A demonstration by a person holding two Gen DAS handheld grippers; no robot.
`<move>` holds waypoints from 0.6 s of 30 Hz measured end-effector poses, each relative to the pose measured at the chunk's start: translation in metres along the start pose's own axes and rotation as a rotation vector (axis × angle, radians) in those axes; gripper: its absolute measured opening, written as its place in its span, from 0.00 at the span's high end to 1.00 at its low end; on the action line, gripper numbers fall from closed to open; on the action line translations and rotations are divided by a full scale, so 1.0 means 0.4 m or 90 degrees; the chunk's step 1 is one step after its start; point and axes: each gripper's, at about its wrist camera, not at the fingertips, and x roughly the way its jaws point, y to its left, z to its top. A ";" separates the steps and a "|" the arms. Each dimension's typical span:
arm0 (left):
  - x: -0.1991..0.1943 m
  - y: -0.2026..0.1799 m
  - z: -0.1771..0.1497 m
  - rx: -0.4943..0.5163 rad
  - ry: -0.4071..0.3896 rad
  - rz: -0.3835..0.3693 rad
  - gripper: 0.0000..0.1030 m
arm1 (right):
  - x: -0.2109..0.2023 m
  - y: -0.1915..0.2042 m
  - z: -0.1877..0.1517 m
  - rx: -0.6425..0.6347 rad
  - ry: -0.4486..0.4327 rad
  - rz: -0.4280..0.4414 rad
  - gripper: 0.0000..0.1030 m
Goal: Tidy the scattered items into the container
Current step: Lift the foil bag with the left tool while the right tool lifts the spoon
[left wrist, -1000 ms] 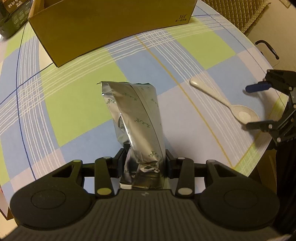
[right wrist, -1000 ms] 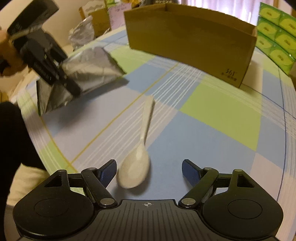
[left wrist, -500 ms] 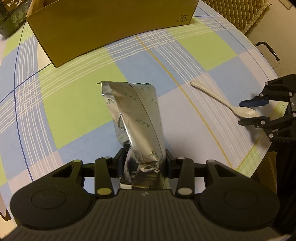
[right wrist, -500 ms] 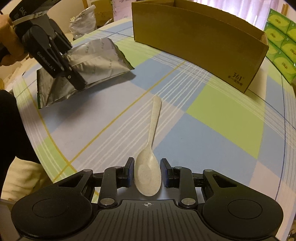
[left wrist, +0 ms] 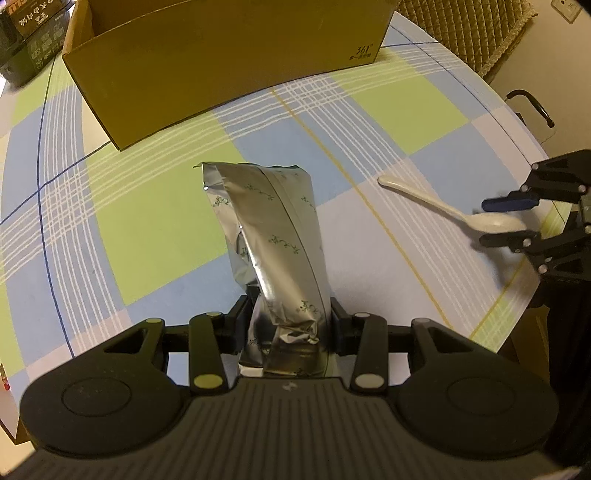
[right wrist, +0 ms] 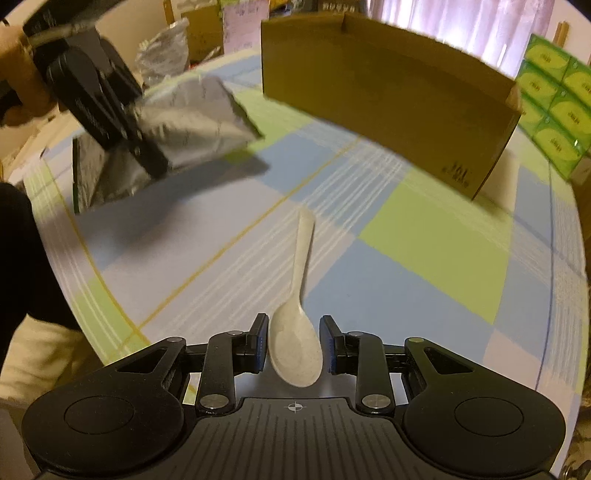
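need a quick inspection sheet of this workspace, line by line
surface: round table with checked cloth, blue, green and white.
job's things: silver foil pouch; white spoon; open cardboard box, contents not visible.
clutter: nothing seen on the table.
claws: left claw shut on the pouch's lower end; right claw shut on the spoon's bowl.
cables: nothing seen.
surroundings: green tissue packs, quilted chair back, a person's sleeve.

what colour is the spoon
Off-white with fine speckles; the spoon shows best in the right wrist view.
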 end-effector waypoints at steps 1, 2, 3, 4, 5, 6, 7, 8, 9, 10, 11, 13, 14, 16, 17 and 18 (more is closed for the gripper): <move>0.000 -0.001 0.000 -0.001 0.000 -0.001 0.64 | 0.007 -0.002 -0.004 0.003 0.003 0.000 0.69; 0.001 -0.001 0.000 -0.001 0.000 -0.002 0.64 | 0.011 -0.005 -0.012 0.010 0.003 0.002 0.69; 0.003 -0.003 -0.001 0.000 0.001 -0.003 0.64 | 0.012 -0.010 -0.018 0.021 -0.002 0.006 0.69; 0.004 -0.003 -0.002 0.000 0.002 -0.004 0.64 | 0.010 -0.016 -0.023 0.033 -0.007 0.008 0.69; 0.006 -0.004 -0.002 0.001 0.003 -0.005 0.64 | 0.007 -0.020 -0.025 0.041 -0.011 0.008 0.69; 0.008 -0.004 -0.002 0.002 0.005 -0.005 0.64 | 0.005 -0.024 -0.029 0.047 -0.014 0.009 0.68; 0.010 -0.002 -0.001 0.003 0.006 -0.005 0.64 | 0.004 -0.027 -0.031 0.053 -0.015 0.011 0.63; 0.011 -0.001 0.001 0.003 0.006 -0.005 0.64 | 0.004 -0.030 -0.033 0.061 -0.017 0.009 0.44; 0.011 0.002 0.002 0.001 0.005 -0.006 0.64 | 0.002 -0.029 -0.036 0.064 -0.020 0.011 0.35; 0.011 0.002 0.003 0.000 0.004 -0.006 0.64 | 0.000 -0.027 -0.041 0.065 -0.023 0.013 0.35; 0.010 0.003 0.005 -0.001 0.003 -0.006 0.64 | -0.002 -0.024 -0.049 0.064 -0.026 0.013 0.35; 0.009 0.002 0.006 0.000 0.002 -0.006 0.64 | -0.010 -0.017 -0.060 0.064 -0.036 0.013 0.35; 0.010 0.002 0.008 0.001 0.002 -0.006 0.64 | -0.012 -0.016 -0.064 0.069 -0.040 0.015 0.35; 0.012 0.003 0.011 0.002 0.003 -0.005 0.64 | -0.013 -0.010 -0.068 0.066 -0.046 0.012 0.35; 0.011 0.003 0.011 0.002 0.003 -0.005 0.64 | -0.013 -0.004 -0.070 0.059 -0.047 0.010 0.35; 0.011 0.003 0.012 0.001 0.003 -0.006 0.64 | -0.013 0.001 -0.072 0.054 -0.049 0.007 0.35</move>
